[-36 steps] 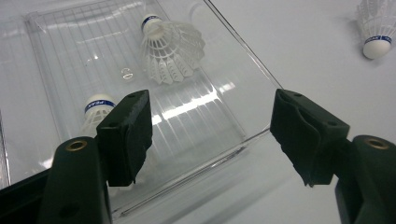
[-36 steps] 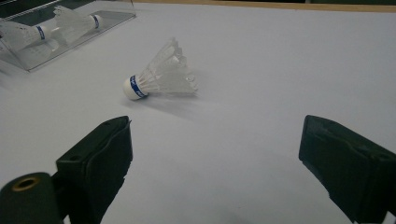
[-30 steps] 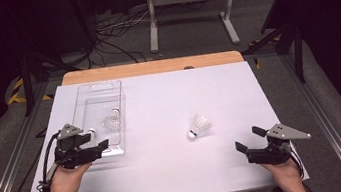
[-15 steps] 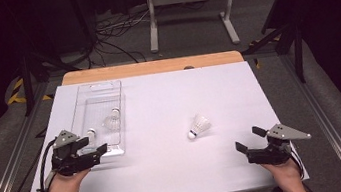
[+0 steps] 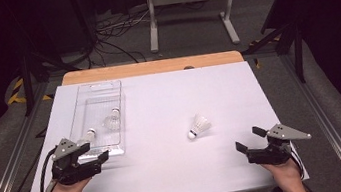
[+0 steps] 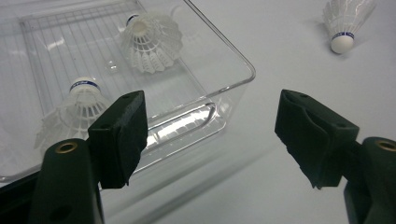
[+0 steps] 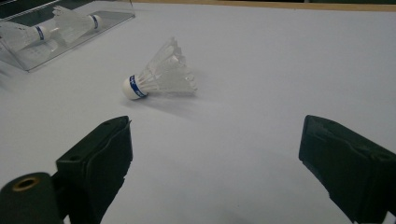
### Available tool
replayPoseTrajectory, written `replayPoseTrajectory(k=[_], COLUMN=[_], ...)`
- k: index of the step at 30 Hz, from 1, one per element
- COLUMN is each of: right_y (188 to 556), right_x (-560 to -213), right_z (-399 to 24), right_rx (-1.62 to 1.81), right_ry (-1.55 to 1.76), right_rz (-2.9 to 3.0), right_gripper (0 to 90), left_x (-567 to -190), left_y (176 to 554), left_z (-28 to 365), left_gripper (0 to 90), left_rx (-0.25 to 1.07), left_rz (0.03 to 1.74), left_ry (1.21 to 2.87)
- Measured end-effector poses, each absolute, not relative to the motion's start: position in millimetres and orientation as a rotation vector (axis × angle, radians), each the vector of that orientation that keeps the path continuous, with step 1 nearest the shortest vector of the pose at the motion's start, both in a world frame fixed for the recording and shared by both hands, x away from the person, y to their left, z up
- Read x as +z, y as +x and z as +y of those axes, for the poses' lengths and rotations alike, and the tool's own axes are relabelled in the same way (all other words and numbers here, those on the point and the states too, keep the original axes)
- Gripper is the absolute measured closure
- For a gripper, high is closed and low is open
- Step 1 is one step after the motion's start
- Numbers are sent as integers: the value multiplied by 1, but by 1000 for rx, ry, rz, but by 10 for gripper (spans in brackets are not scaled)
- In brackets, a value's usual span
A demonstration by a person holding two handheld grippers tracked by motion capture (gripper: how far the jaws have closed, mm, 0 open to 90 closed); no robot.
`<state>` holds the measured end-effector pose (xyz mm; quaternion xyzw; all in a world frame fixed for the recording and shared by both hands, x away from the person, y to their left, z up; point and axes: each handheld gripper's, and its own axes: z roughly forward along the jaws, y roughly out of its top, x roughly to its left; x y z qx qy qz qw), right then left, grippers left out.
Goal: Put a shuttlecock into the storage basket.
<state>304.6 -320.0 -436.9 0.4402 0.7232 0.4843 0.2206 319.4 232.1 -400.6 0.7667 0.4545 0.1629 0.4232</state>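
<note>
The left tool [image 5: 97, 159] is wide open and holds nothing, right by the clear tray [image 5: 77, 123] with two birdies inside. The right tool [image 5: 248, 139] is wide open and empty too. One birdie [image 5: 199, 125] lies on the white desk [image 5: 170, 177], between the tools.

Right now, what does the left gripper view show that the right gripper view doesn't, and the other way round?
Left gripper view: the left gripper, jaws open with nothing between them, just in front of the clear tray's near corner, and the ribbed tray floor.

Right gripper view: the right gripper, jaws open and empty, and the table's wooden far edge.

Both: two shuttlecocks lying in the tray, and the loose shuttlecock on the white table.
</note>
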Motion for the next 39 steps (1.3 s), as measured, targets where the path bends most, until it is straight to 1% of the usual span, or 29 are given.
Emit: replayPoseTrajectory(k=[10, 19, 28, 39], right_y=[304, 305, 304, 304], right_x=[-437, -437, -436, -433], right_z=[-320, -320, -320, -318], right_rx=[1340, 1344, 1349, 1362], right_ry=[1221, 1218, 1217, 1199], right_rz=[1999, 2002, 1996, 1987], right_gripper=[106, 108, 109, 107], left_x=[-407, -413, -419, -425], left_y=[310, 304, 297, 295], left_z=[230, 227, 226, 232], left_gripper=[246, 235, 215, 212], left_rx=[399, 392, 409, 415], left_rz=[1117, 1083, 1052, 1066], left_ry=[1886, 1889, 1883, 1848])
